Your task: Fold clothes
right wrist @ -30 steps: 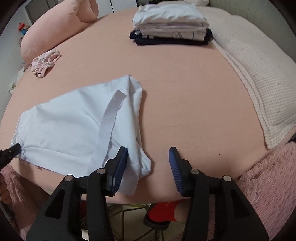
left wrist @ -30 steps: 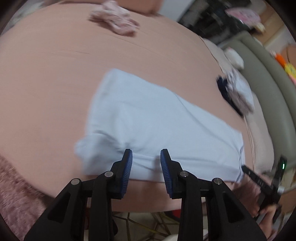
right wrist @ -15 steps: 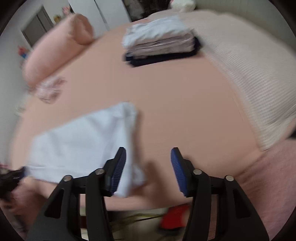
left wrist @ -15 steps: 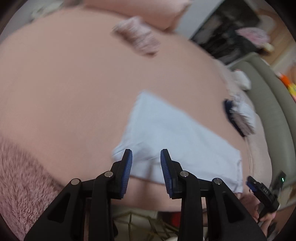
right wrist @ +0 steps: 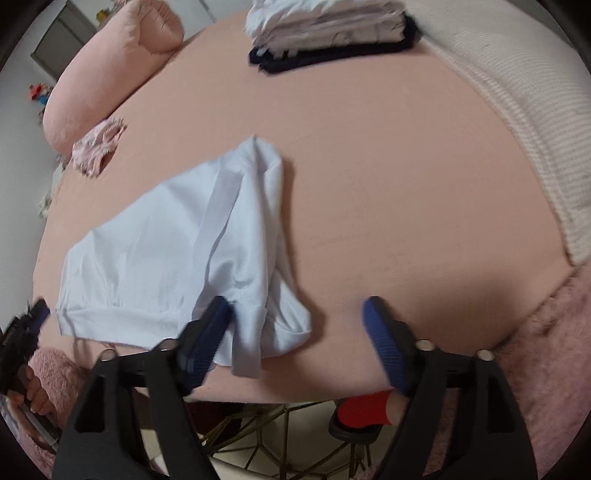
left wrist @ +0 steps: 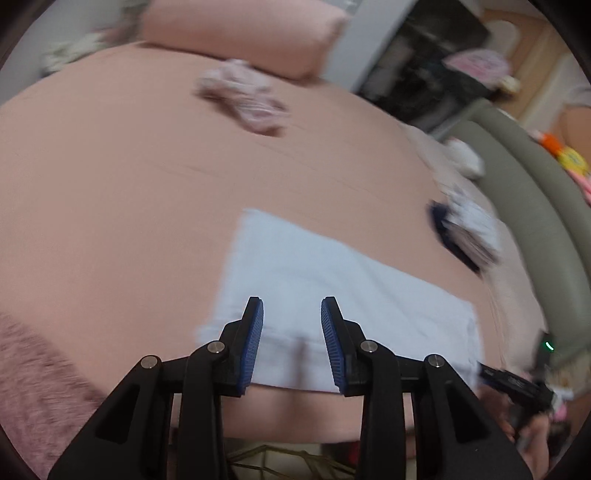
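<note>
Clothes lie on a peach-pink bed sheet [right wrist: 388,184], and the piece being worked on is a pale blue garment [right wrist: 166,251] spread flat near the front edge of the bed, with 1 side folded over itself and a loose strip trailing along the fold. At the far left of the right wrist view a hand [right wrist: 31,395] grips the handle of the left gripper [left wrist: 291,325], which in its own view hovers low over the near hem of the pale blue garment [left wrist: 332,295]; its 2 blue-padded fingers stand a moderate gap apart with only cloth seen between them and nothing pinched. Behind the garment on the left sits a crumpled pink garment [right wrist: 98,151], touching the foot of a long pink bolster pillow [right wrist: 110,70]. Moving right, the right gripper [right wrist: 295,325] is spread wide and holds nothing: its left finger overlaps the bunched near corner of the blue garment, though motion blur makes it hard to say whether the pad touches the cloth, while its right finger hangs over bare sheet. Farther back, a stack of folded clothes [right wrist: 328,33] rests on the sheet, pale pieces piled on a dark navy one. A white textured blanket [right wrist: 524,110] covers the right side of the bed, and a fuzzy pink blanket [right wrist: 554,350] drapes the near right edge.
</note>
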`<state>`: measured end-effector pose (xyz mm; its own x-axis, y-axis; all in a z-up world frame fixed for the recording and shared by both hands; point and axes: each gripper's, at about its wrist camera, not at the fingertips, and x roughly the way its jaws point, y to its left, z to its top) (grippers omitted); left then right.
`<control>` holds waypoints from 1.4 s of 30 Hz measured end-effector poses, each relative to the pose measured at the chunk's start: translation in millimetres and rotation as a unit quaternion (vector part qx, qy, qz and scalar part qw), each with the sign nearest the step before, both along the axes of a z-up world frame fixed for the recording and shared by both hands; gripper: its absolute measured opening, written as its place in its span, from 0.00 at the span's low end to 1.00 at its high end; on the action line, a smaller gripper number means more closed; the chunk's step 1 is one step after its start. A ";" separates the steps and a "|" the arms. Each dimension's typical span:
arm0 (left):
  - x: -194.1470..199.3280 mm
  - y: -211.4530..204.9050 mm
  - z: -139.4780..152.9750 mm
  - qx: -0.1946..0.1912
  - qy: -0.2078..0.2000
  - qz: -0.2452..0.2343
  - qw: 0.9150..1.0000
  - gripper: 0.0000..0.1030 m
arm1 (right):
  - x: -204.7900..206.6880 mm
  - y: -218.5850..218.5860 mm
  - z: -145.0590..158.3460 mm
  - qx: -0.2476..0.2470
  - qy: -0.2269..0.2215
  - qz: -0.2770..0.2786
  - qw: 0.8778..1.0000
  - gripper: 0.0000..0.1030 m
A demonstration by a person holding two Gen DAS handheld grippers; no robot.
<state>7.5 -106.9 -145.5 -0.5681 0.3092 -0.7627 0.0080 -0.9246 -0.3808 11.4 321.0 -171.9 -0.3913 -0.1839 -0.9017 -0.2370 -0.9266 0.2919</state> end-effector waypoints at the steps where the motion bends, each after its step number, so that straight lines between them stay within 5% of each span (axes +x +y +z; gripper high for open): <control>1: -4.7 6.5 -4.8 -0.005 -0.013 -0.014 1.000 0.33 | -2.0 -3.2 -1.8 0.004 0.000 0.008 1.000 0.81; 3: -14.1 13.1 -17.4 -0.018 -0.048 -0.026 0.998 0.33 | -3.9 -7.0 -2.2 0.007 0.004 0.021 1.000 0.72; 7: -11.8 3.8 -24.9 -0.004 -0.074 -0.019 0.997 0.33 | -7.1 -9.0 -0.6 -0.012 0.014 0.039 0.999 0.27; 11: -9.5 -5.4 -32.5 0.010 -0.099 -0.011 0.995 0.33 | -9.6 -6.2 11.3 -0.033 0.036 0.039 0.998 0.17; 15: -11.2 -10.4 -33.6 0.058 -0.093 -0.011 0.994 0.34 | -20.8 -19.4 56.0 -0.063 0.097 0.060 0.991 0.16; 22: -22.5 -18.9 -34.4 0.184 -0.075 -0.012 0.980 0.38 | -67.6 -116.1 121.1 -0.039 0.158 0.205 0.965 0.16; 25: -27.4 -22.6 -34.8 0.237 -0.067 -0.013 0.969 0.41 | -84.2 -172.9 109.9 -0.038 0.142 0.267 0.952 0.16; 28: -32.2 -26.2 -35.1 0.289 -0.058 -0.013 0.955 0.55 | -90.7 -220.4 83.3 -0.040 0.114 0.312 0.942 0.18; 32: -45.1 -16.8 -47.2 0.290 -0.074 0.000 0.954 0.57 | -87.7 -247.7 33.6 -0.024 0.063 0.322 0.944 0.22; 38: -56.0 18.3 -54.0 0.308 -0.079 -0.029 0.948 0.58 | -65.4 -231.4 54.5 -0.086 0.102 0.322 0.937 0.56; 42: -56.2 21.7 -55.4 0.309 -0.083 -0.029 0.947 0.58 | -52.5 -196.1 60.5 -0.104 0.106 0.293 0.945 0.62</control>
<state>-48.7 -85.2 -200.9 -0.4247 0.7526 -0.5033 0.0725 -0.5258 -0.8475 -41.1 124.8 -111.4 -0.3352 -0.5896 -0.7348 0.3824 -0.7980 0.4659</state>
